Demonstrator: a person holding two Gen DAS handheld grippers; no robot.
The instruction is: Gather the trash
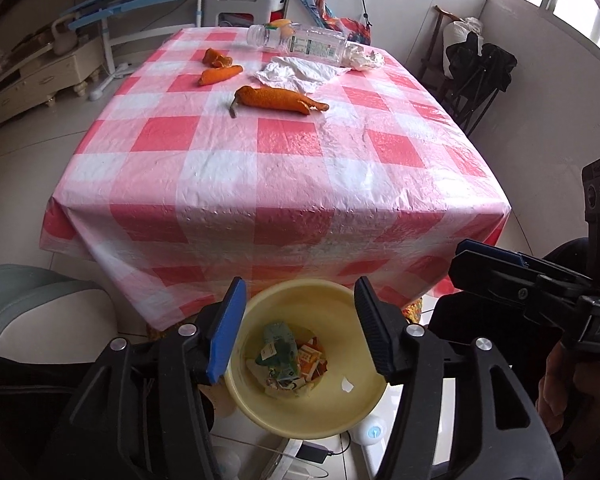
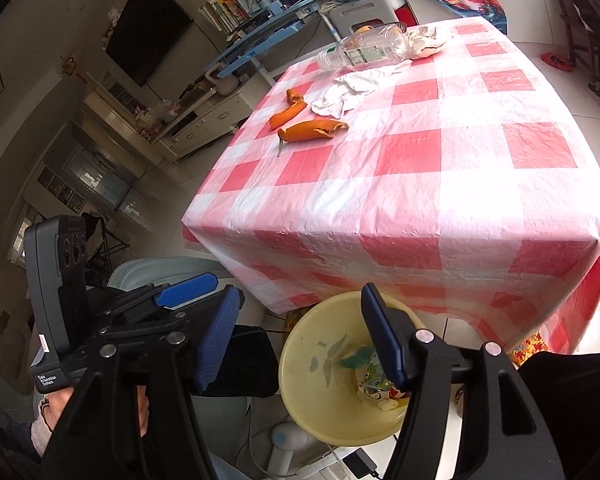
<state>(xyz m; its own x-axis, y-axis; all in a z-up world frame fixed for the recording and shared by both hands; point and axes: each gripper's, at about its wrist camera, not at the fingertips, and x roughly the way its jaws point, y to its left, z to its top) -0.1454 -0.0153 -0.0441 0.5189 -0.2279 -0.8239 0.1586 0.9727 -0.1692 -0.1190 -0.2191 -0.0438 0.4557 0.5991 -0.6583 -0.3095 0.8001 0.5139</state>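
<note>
Fingers on both grippers are spread wide with nothing between them: the left gripper (image 1: 300,328) hangs right over the yellow bin (image 1: 312,412) on the floor, and the right gripper (image 2: 300,340) sits just beside it over the same bin, which already has some torn wrappers (image 1: 288,364) at the bottom. Everything left to collect is up on the checked table (image 1: 284,184), well apart from either set of fingers, over at the far end. The orange peels (image 1: 280,100) look light and a bit leathery, curled up, so I'd pinch the nearest one across its narrow middle where it arches off the cloth. The white tissue (image 1: 300,74) is soft and floppy, basically weightless, so grab a raised fold and it'll bunch up fine. The clear plastic bottle (image 1: 300,42) lying on its side is the tricky one, I reckon: smooth, probably slippery, and it looks empty so it'll crush or roll away; the neck seems the safest spot. A crumpled paper wad (image 1: 362,58) sits touching the bottle's base.
</note>
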